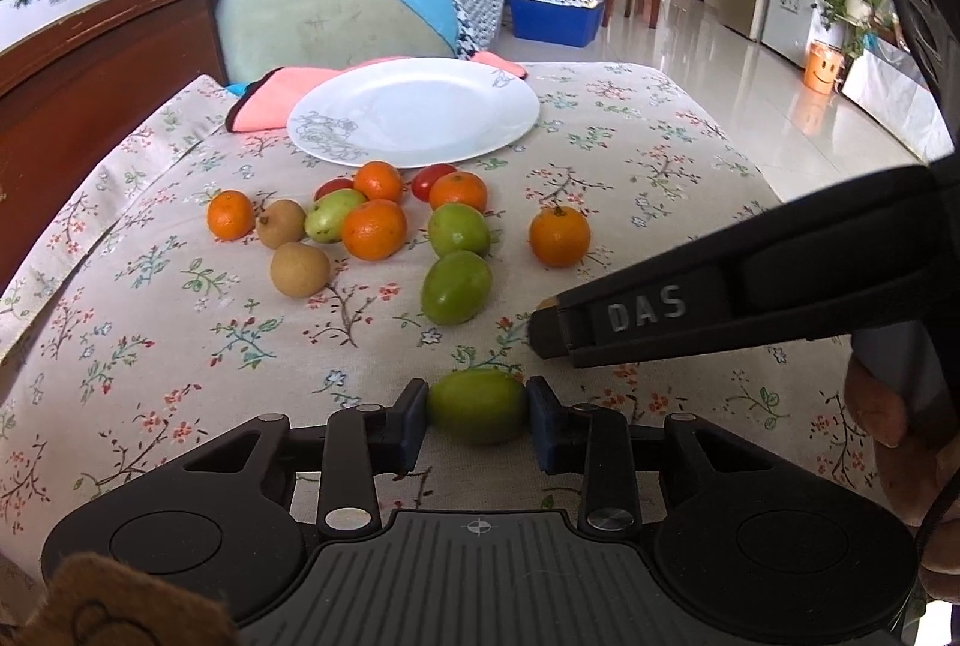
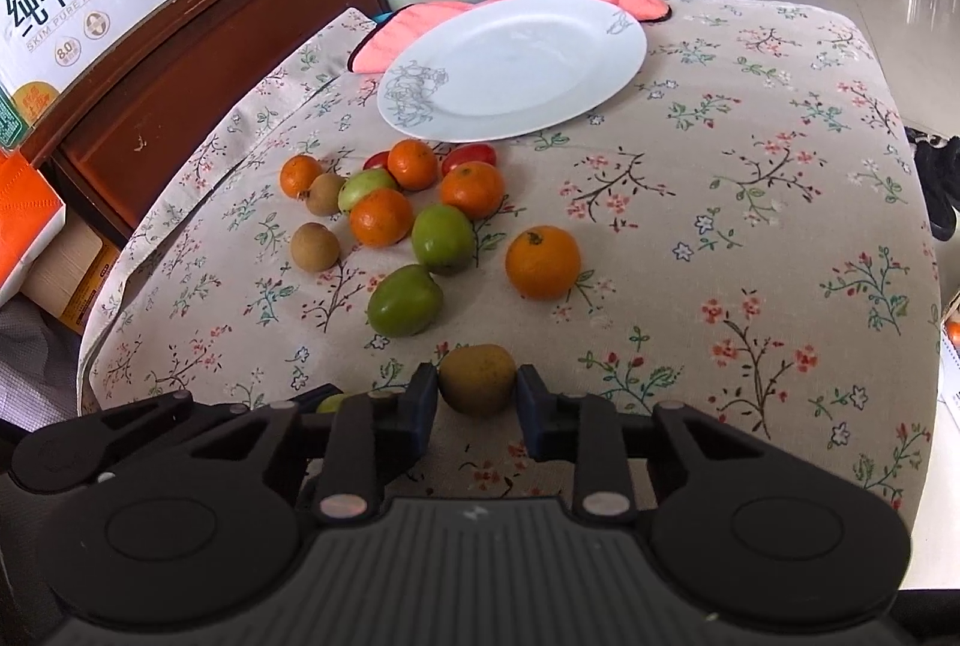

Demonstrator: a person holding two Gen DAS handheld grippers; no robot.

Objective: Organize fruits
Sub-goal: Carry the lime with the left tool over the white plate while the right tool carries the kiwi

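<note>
You are near the start, as far as I can judge: the white plate at the far edge of the table holds nothing, and almost all the fruit lies loose on the flowered cloth.

Your left hand-held gripper is clamped on a green jujube, pads touching both its sides, near the table's near edge. Your right hand-held gripper has a brown longan pinched between its jaws, also toward the near edge; in the left view its finger juts in from the right, close above the left one. Whether either fruit is lifted clear of the cloth, I cannot tell.

Still to sort: five tangerines, one of them alone right of the group; three more green jujubes, the nearest just ahead of your grippers; two longans on the left; two red tomatoes tucked against the plate's near rim.

For room: the right half of the table is bare cloth out to its rounded right edge, so that side gives you a free run to the plate. The straight path crosses the cluster. The left edge sits against a wooden frame, and a pink cloth lies under the plate's far-left rim. Mind that your two grippers are close together.
</note>
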